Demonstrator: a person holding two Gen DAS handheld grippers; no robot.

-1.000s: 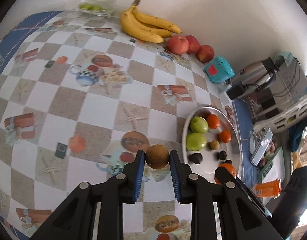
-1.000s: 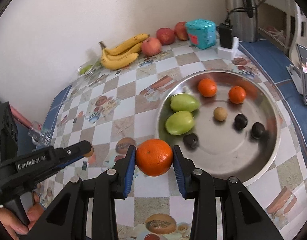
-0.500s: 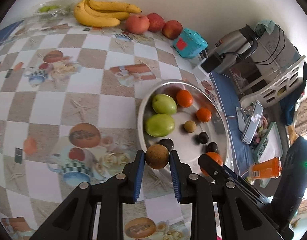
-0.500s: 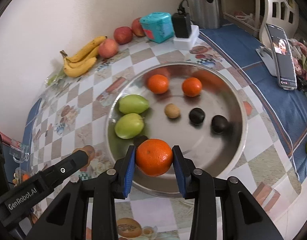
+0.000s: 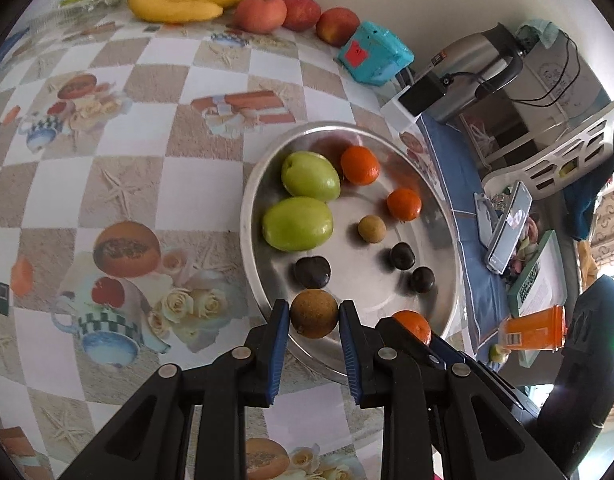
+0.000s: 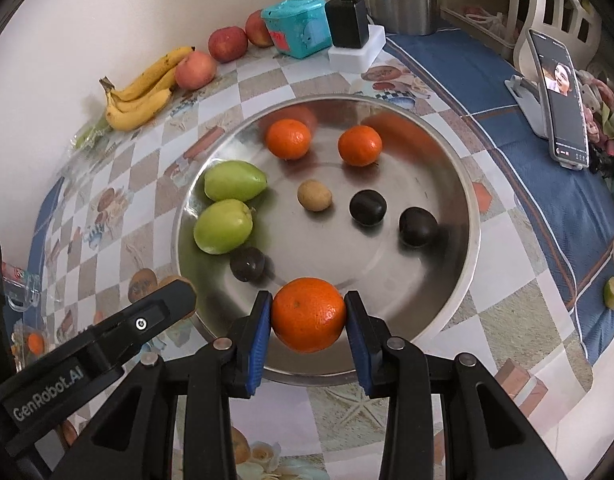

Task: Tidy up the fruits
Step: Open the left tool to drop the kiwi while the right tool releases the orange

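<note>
At the bottom centre of the left wrist view, the left gripper (image 5: 314,320) clamps a brown fruit (image 5: 314,313) over the near rim of the steel bowl (image 5: 251,184). In the right wrist view's lower centre, the right gripper (image 6: 309,320) grips an orange (image 6: 309,314) above the same rim. Farther in lie green, orange, tan and dark fruits; bananas (image 6: 141,94) rest by the wall, upper left.

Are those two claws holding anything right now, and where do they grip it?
Yes. The left claw pinches a small brown fruit across its sides; the right claw pinches an orange likewise.
</note>
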